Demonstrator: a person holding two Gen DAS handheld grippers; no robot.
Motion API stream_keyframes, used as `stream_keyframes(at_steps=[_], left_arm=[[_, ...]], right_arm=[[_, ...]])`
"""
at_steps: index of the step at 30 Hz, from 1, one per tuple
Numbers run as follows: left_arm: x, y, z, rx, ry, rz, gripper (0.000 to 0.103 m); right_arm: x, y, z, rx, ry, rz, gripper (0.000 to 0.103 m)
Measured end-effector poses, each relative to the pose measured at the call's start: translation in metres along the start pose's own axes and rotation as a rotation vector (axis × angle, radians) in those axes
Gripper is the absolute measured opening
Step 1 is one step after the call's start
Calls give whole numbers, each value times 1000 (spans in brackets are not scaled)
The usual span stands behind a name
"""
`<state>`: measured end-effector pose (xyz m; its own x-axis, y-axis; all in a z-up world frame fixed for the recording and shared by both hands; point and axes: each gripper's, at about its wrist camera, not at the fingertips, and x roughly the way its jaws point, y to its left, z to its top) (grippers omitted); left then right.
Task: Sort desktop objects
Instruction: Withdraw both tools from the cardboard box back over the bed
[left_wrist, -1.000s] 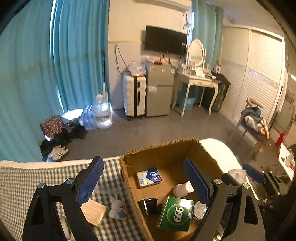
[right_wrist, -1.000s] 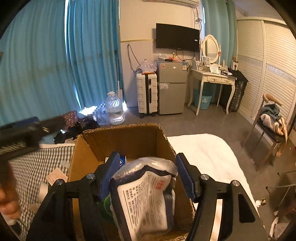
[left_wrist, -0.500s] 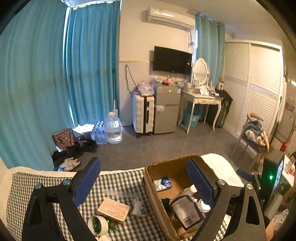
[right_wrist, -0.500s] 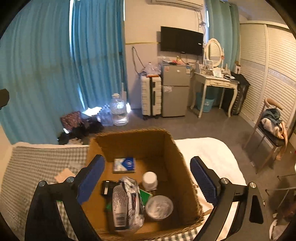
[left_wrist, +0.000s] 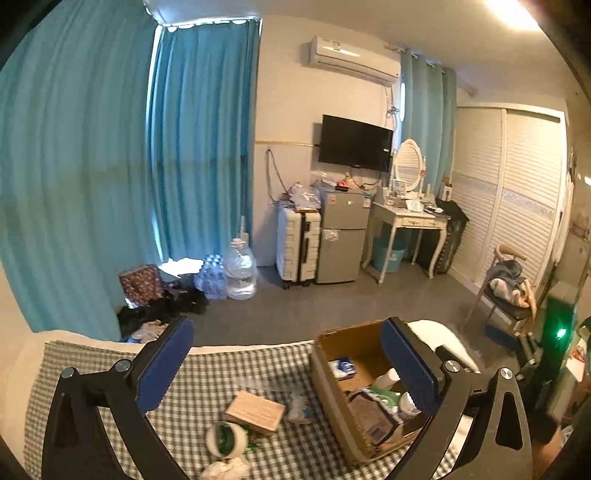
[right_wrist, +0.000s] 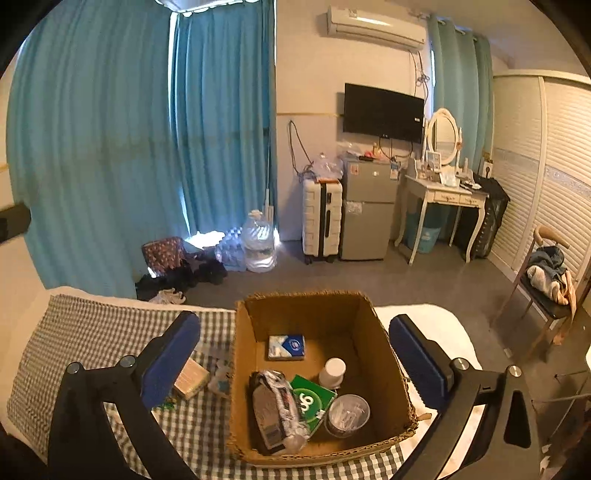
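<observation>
Cardboard box (right_wrist: 373, 347), open-topped with rough corrugated rims, is being seen sitting on the checked cloth (right_wrist: 85, 332), which is itself lying over a pale rounded surface. Inside, a crinkled foil packet (right_wrist: 275, 413) is being propped against a flat green carton (right_wrist: 312, 400); a white-capped bottle (right_wrist: 332, 371), a clear round lidded tub (right_wrist: 347, 410) and a small blue-and-white pack (right_wrist: 287, 347) are being kept on the floor of it, with bare cardboard left toward the far wall. Left of the box, a tan rectangular packet (left_wrist: 255, 411), a tape roll (left_wrist: 226, 439) and crumpled white tissue (left_wrist: 225, 469) are being left on the cloth. The right gripper (right_wrist: 293, 360) is being held wide and empty above the box; the left gripper (left_wrist: 288, 365) is likewise being held wide, over the loose items.
</observation>
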<state>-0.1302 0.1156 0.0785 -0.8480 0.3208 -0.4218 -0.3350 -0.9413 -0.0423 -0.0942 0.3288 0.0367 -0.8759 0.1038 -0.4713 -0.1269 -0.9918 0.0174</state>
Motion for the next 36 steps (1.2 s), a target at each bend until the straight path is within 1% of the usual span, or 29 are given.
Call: stream_keyframes(at_steps=[4, 8, 12, 18, 21, 26, 34, 35, 36], left_arm=[[-17, 13, 4, 22, -24, 76, 103], [-33, 33, 5, 18, -49, 121, 103], [-50, 60, -1, -10, -70, 156, 103], [-64, 89, -12, -20, -99, 222, 103], [-62, 103, -19, -36, -93, 241, 103], [-51, 118, -32, -57, -73, 259, 103], [-21, 134, -60, -78, -39, 303, 103], [-18, 134, -64, -76, -32, 304, 103], [-14, 135, -70, -73, -23, 306, 103]], right_arm=[[-18, 15, 10, 21, -34, 58, 103], [-31, 29, 14, 16, -50, 74, 103], [-38, 47, 16, 7, -49, 95, 103], [-34, 82, 10, -29, -29, 156, 103], [-30, 99, 4, -51, -27, 172, 103], [-19, 120, -7, -47, -25, 205, 103], [3, 138, -26, -64, -36, 209, 103], [5, 138, -30, -57, -44, 201, 102], [8, 139, -34, -48, -49, 201, 100]])
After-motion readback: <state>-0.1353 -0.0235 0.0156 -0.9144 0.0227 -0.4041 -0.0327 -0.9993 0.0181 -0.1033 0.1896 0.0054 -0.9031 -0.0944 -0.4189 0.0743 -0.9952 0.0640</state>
